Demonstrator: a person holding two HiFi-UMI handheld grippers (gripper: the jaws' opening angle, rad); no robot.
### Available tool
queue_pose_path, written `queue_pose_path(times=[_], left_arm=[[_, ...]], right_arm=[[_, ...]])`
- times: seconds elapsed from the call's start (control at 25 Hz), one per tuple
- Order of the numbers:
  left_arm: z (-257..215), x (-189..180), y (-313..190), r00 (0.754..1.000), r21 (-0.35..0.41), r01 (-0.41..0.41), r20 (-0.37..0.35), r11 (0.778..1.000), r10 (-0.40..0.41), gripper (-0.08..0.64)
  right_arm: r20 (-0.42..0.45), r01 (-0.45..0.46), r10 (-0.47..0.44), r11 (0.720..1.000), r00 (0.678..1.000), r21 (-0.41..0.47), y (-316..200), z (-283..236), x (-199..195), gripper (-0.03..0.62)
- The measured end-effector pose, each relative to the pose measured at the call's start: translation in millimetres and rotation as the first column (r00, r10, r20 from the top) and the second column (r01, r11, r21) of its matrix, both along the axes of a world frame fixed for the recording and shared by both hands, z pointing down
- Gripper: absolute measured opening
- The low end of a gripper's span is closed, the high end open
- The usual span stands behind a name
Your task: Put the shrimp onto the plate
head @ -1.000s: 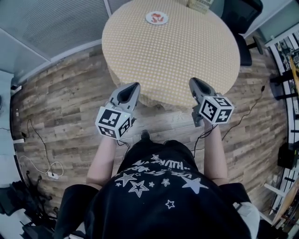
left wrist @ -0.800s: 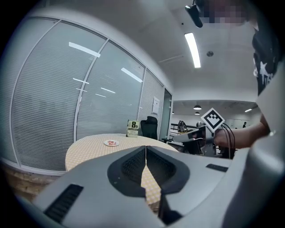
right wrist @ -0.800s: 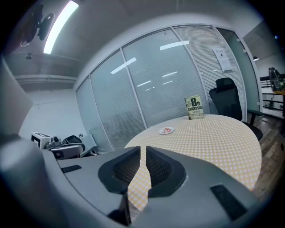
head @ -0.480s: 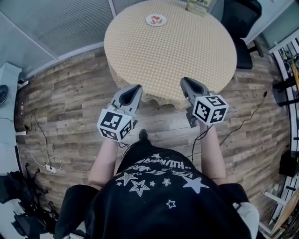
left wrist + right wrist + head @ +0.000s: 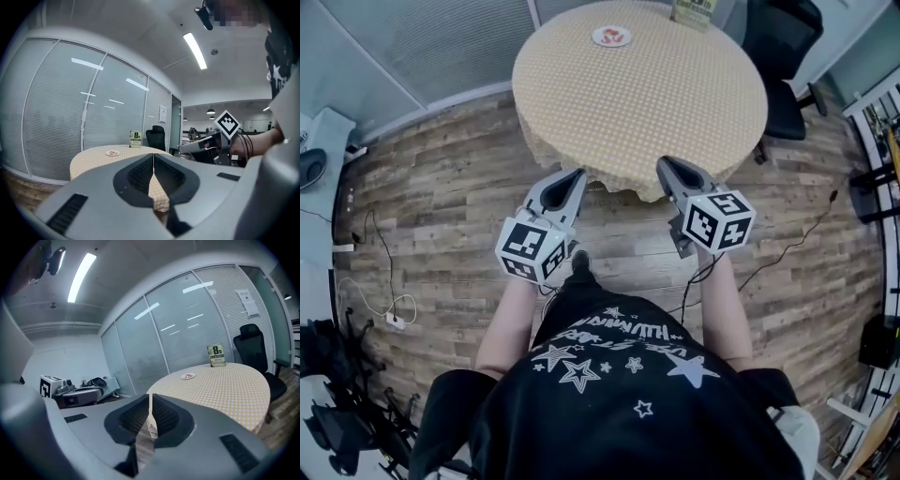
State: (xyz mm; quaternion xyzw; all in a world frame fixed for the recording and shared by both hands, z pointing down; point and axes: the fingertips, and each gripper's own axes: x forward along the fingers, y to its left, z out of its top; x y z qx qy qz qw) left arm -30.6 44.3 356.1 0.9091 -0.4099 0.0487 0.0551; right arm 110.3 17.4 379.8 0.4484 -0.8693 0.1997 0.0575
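Round table under a yellow checked cloth is taking up the top of the head view. The person is standing off its near edge on the wood floor, not within reach of anything on it.

Left gripper and right gripper are hanging side by side over the floor, just short of the cloth's hem. Both are pointing at the table. In each gripper view the jaws are pressed together with nothing between them.

Black office chair is sitting at the table's far right, and a green sign card is standing on the far edge.

White plate is lying on the far side of the table, left of the card. Red-orange pieces, probably the shrimp, are showing on it already. They are too small to count or to confirm.

Handling, my guess: light, small and curved, possibly slick, and either soft or brittle at the tail. I'm recommending a pinch across the thick mid-body with a light squeeze, not at the tail or the tips.
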Motion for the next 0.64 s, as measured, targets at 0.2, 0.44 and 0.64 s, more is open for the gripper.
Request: queue_pose_path(times=[0.2, 0.44, 0.64], left_arm=[[-1.4, 5.9, 33.6, 1.0, 0.012, 0.031, 0.005, 0.999, -0.031, 0.009], [0.9, 20.4, 75.4, 0.998, 0.013, 0.07, 0.005, 0.997, -0.07, 0.009], [11.2, 32.6, 109.3, 0.997, -0.005, 0.073, 0.02, 0.997, -0.072, 0.009]], right_arm=[[-0.003, 0.029, -0.029, 1.0, 1.0, 0.008, 32.8, 0.5, 5.8, 0.04], [0.009, 0.045, -0.045, 0.999, 0.999, 0.014, 76.9, 4.3, 14.0, 0.037], [-0.02, 0.083, -0.083, 0.996, 0.996, 0.012, 112.7, 9.8, 19.8, 0.037]])
